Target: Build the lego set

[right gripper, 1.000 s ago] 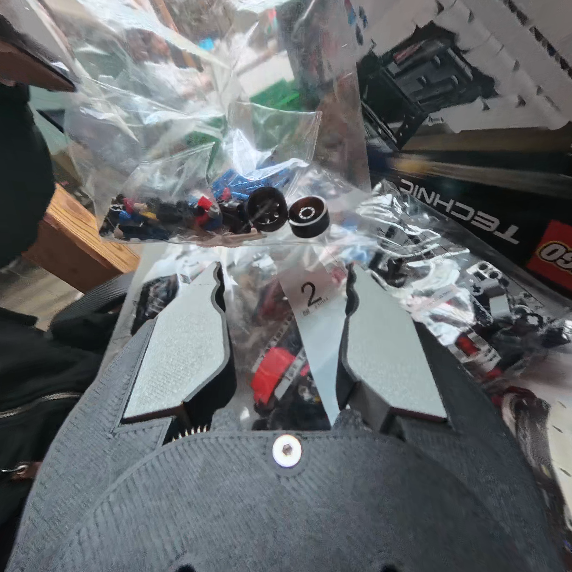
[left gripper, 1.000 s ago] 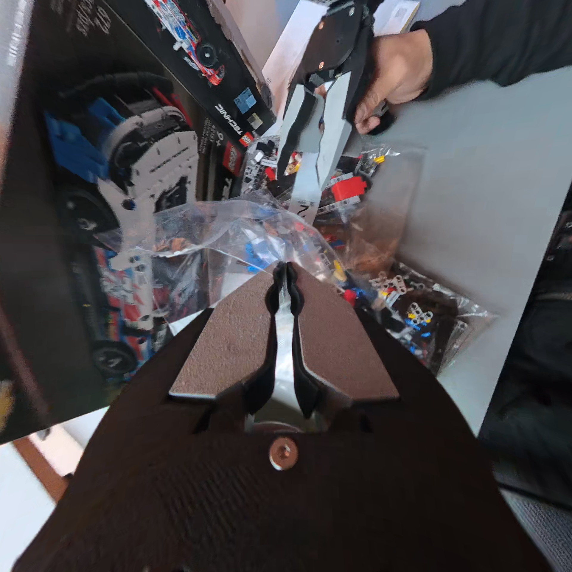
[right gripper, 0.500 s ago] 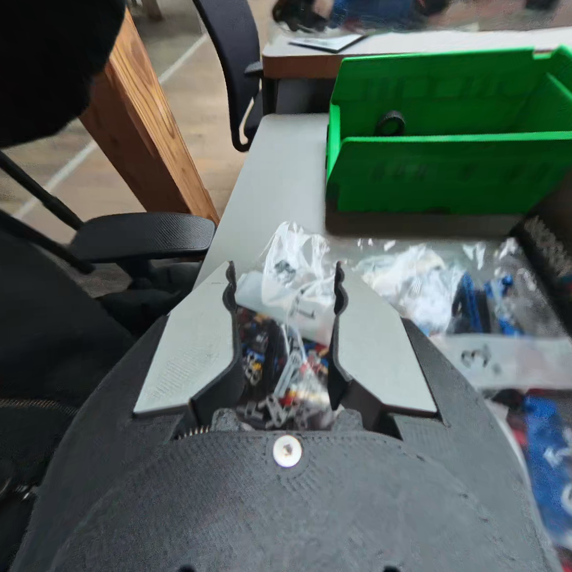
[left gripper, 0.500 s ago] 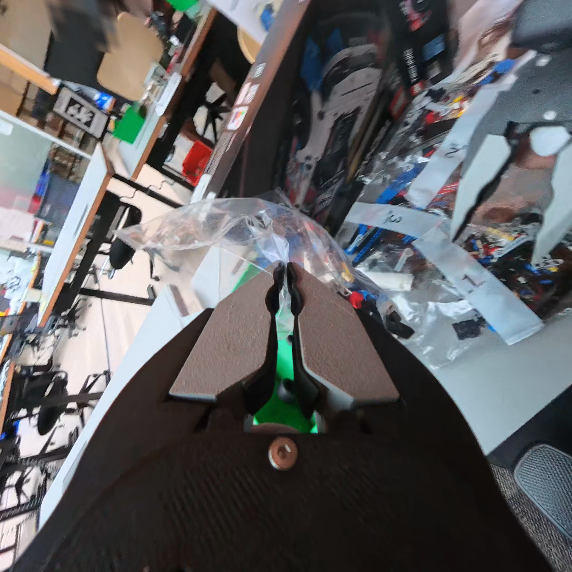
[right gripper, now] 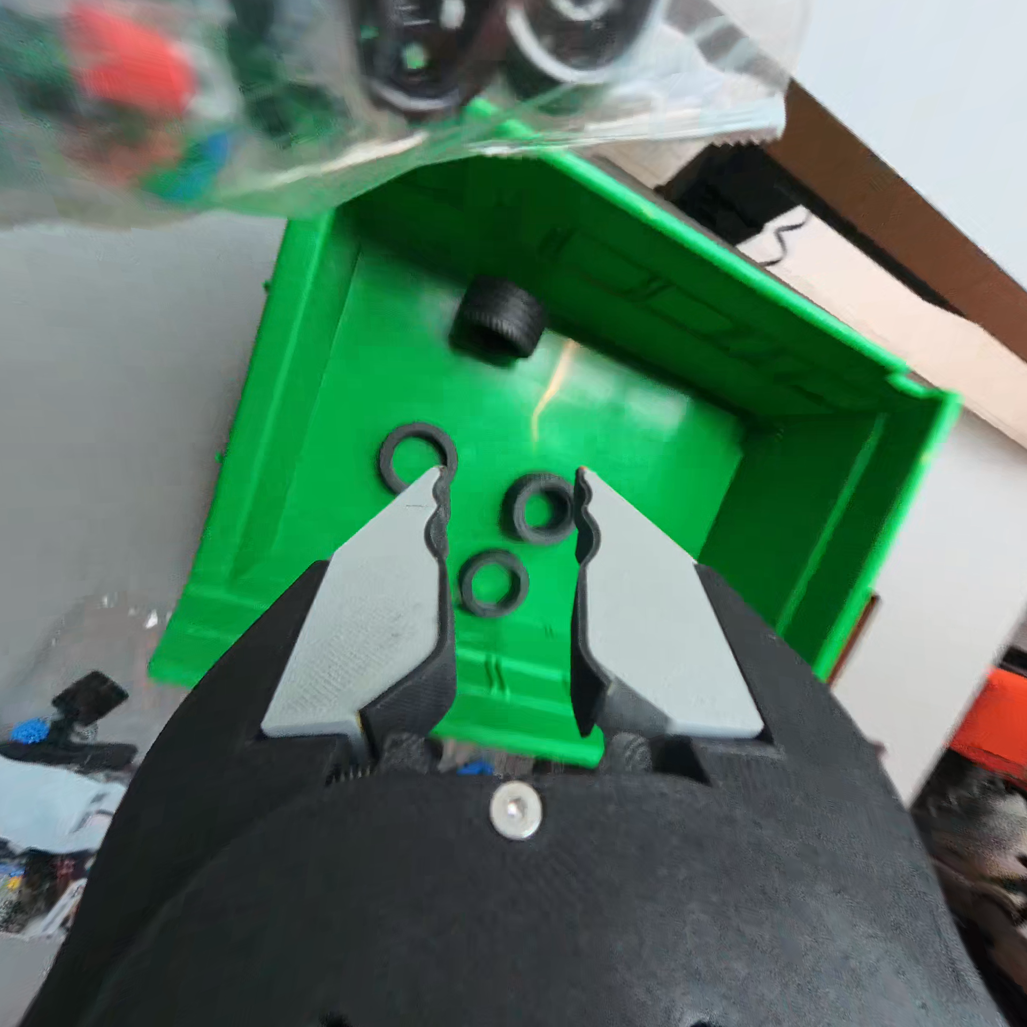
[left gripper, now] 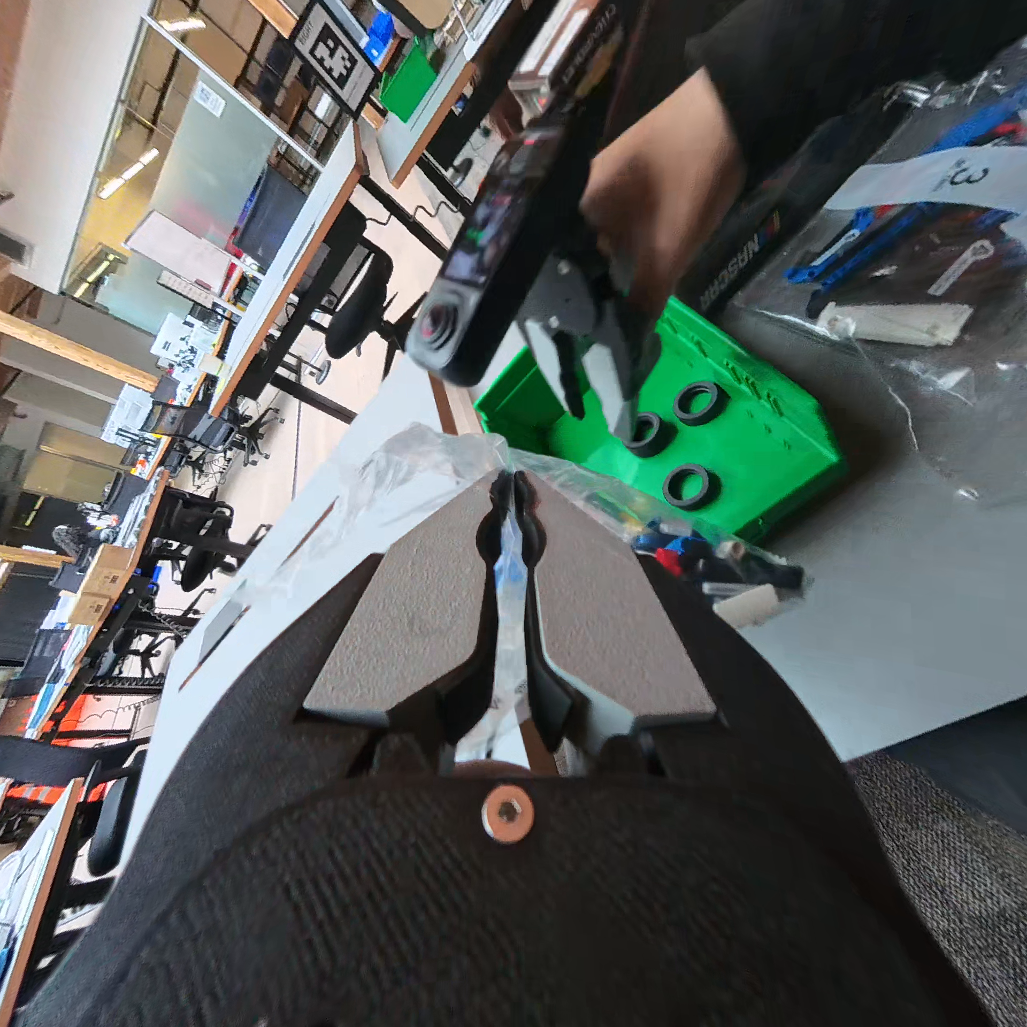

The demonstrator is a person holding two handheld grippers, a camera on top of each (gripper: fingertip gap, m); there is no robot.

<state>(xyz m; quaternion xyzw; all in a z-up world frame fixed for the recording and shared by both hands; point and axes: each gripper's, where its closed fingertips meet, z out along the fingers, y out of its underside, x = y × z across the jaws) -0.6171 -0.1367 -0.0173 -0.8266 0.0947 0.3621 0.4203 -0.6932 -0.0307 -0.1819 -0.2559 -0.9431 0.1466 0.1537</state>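
My left gripper [left gripper: 508,482] is shut on the edge of a clear plastic bag [left gripper: 428,461]. The bag's loose Lego pieces [left gripper: 717,561] hang at its right end, near a green bin [left gripper: 789,444]. The bag [right gripper: 333,94] hangs blurred above the bin in the right wrist view. My right gripper [right gripper: 510,478] is open and empty, pointing down into the green bin [right gripper: 611,267]. Several black rubber tyres lie in the bin: one [right gripper: 542,511] between my fingertips, one [right gripper: 493,583] below it, one [right gripper: 497,322] on its side. A hand holds the right gripper [left gripper: 600,400].
Further clear bags of parts [left gripper: 917,267] lie on the grey table [left gripper: 889,611] beside the black Lego box [left gripper: 744,250]. More bags [right gripper: 55,750] lie left of the bin. The table edge runs just past the bin, with office chairs and desks beyond. About 20 centimeters separates my left fingertips from my right.
Both grippers swung away from the pile of bags to the green bin. My left gripper carried its bag along, still shut. My right gripper stayed open and now hovers inside the bin.
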